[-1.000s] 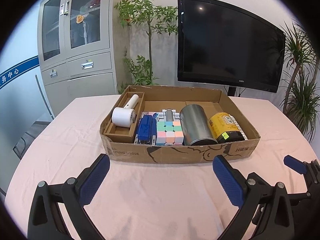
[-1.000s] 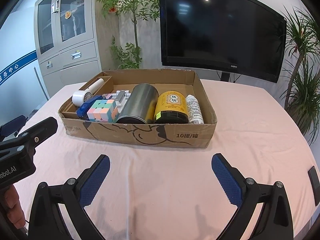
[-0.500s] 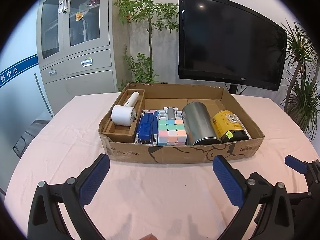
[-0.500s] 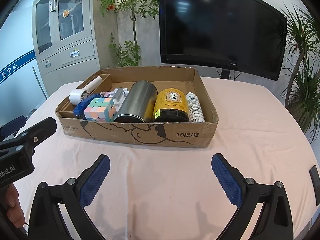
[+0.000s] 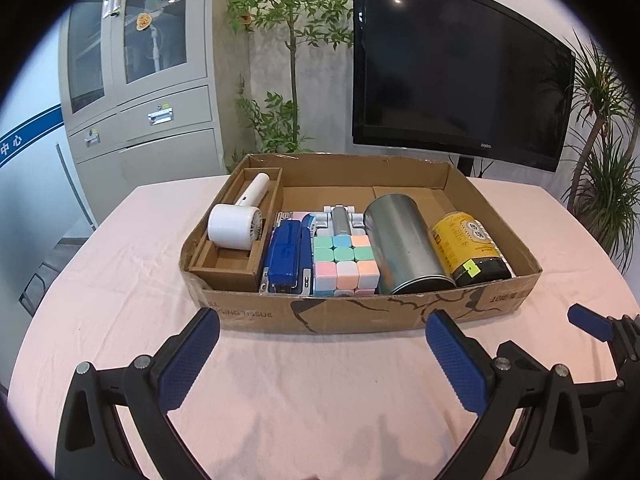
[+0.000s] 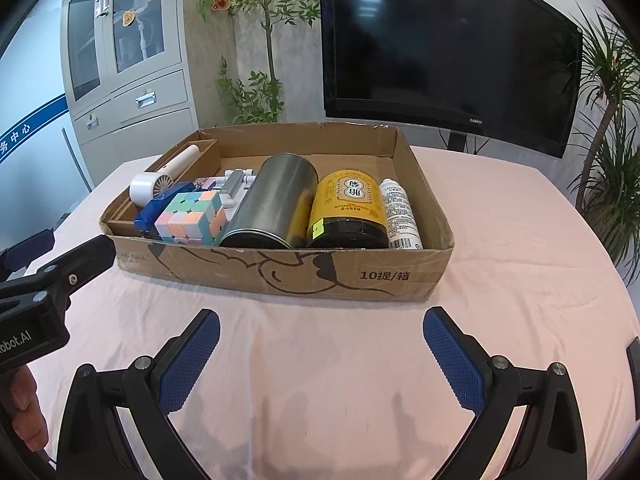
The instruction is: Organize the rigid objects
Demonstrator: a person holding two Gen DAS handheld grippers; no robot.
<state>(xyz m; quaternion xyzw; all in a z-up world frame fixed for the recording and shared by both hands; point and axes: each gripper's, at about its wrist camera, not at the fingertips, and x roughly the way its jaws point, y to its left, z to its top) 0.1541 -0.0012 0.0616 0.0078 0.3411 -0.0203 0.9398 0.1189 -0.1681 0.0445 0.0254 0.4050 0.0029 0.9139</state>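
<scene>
Pink tablecloth (image 5: 120, 280) all around, with the cardboard box (image 6: 280, 272) sitting mid-table in front of the TV (image 5: 460, 72). Left gripper (image 5: 320, 348) and right gripper (image 6: 320, 344) both hover just short of the box's near wall, jaws spread wide and holding nothing. Everything looks packed in already: steel can (image 6: 276, 204) and yellow jar (image 6: 348, 208) lie on their sides, long axes running front to back, ends facing the grippers. I'd say come in over the wall rather than bump it.
</scene>
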